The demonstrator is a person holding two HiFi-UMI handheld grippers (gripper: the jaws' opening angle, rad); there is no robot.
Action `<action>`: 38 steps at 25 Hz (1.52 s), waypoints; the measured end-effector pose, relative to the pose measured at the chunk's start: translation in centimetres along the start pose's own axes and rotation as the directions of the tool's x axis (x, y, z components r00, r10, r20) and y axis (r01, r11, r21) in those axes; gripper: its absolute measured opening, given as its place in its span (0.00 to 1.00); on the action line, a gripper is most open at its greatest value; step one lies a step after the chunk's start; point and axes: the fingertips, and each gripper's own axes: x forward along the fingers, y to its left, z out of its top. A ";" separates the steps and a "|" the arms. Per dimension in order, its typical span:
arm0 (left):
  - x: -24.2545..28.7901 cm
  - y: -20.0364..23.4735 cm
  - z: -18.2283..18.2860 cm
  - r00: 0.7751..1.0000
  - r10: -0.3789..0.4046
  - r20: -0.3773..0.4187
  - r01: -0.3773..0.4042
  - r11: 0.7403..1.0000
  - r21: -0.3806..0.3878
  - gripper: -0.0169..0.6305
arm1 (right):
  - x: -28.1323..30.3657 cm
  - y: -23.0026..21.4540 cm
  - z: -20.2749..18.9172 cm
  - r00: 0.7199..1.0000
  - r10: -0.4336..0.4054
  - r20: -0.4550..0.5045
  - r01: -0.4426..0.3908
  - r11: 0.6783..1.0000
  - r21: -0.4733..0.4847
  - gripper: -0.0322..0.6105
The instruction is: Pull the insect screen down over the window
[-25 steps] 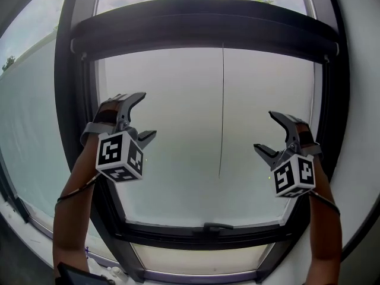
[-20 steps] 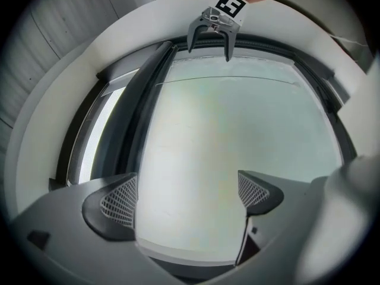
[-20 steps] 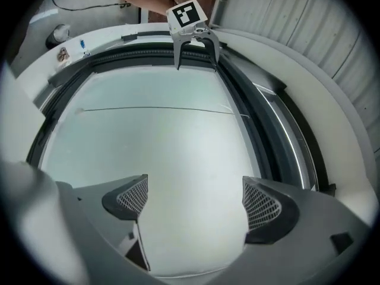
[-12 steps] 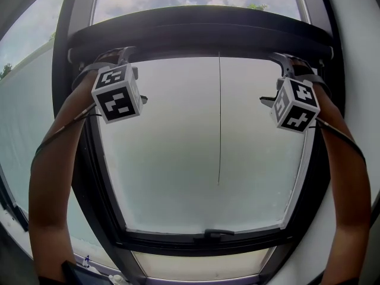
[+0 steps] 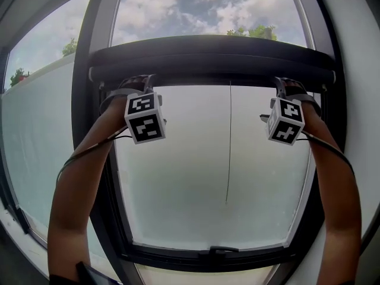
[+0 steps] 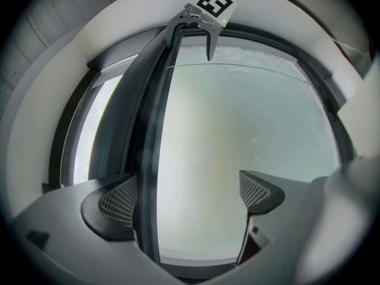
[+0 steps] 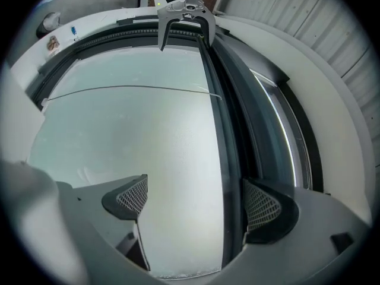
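Insect screen bar (image 5: 208,58) high on window (image 5: 196,171), left claw (image 6: 190,195) and right claw (image 7: 196,198) just opened wide, bar between jaws, ungripped

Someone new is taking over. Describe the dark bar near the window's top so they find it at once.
Take the dark-framed window filling the head view. Across its upper part runs a thick dark bar, frame to frame, sky above and pale pane below. Unlike the small handle on the bottom rail, it spans the full width, and a thin cord hangs near its middle.
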 end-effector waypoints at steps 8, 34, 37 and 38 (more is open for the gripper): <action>1.7 0.1 -0.5 1.000 -0.001 -0.018 0.001 1.000 -0.009 0.84 | 0.4 0.3 -0.3 0.999 0.010 -0.034 -0.012 0.999 -0.051 0.79; 2.0 0.3 -0.1 0.999 0.037 0.009 -0.037 0.998 -0.050 0.84 | 0.5 -0.1 -2.3 0.995 -0.043 -0.095 0.045 0.999 0.020 0.79; 1.7 0.1 -0.1 1.000 0.005 -0.012 -0.006 0.999 -0.043 0.84 | 0.1 -0.1 -2.4 0.993 -0.010 -0.116 0.010 1.000 0.001 0.79; 1.7 0.0 -0.2 1.000 -0.008 -0.022 0.007 0.999 -0.035 0.84 | 0.0 0.1 -2.5 0.993 0.009 -0.122 -0.010 1.000 -0.005 0.79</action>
